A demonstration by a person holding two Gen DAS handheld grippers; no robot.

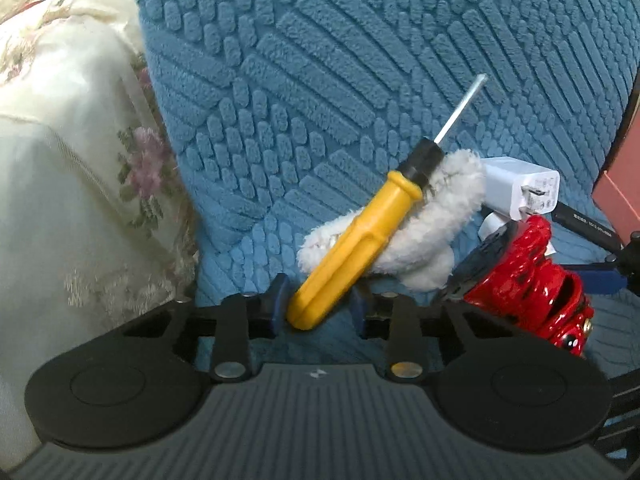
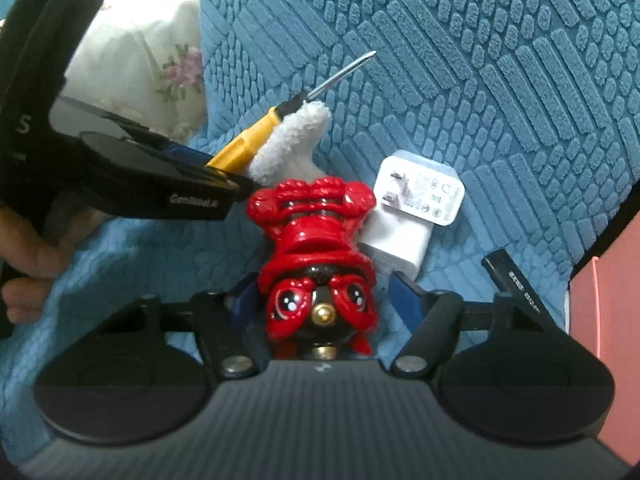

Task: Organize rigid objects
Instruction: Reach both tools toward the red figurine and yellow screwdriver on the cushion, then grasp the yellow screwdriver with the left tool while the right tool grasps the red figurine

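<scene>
A yellow-handled screwdriver (image 1: 360, 232) lies tilted on a white fluffy piece (image 1: 432, 216) on the blue textured sofa cover (image 1: 320, 80). My left gripper (image 1: 320, 308) is open, its blue-tipped fingers on either side of the handle's butt end. A glossy red lion figurine (image 2: 320, 256) lies between the open fingers of my right gripper (image 2: 324, 300); it also shows in the left wrist view (image 1: 528, 276). The screwdriver (image 2: 244, 148) and the left gripper (image 2: 216, 168) show in the right wrist view.
A white plug charger (image 2: 416, 216) lies right of the figurine, also in the left wrist view (image 1: 520, 188). A black bar with print (image 2: 516, 284) lies further right. A pink box edge (image 2: 600, 320) stands at the right. A floral cream cushion (image 1: 72, 160) is on the left.
</scene>
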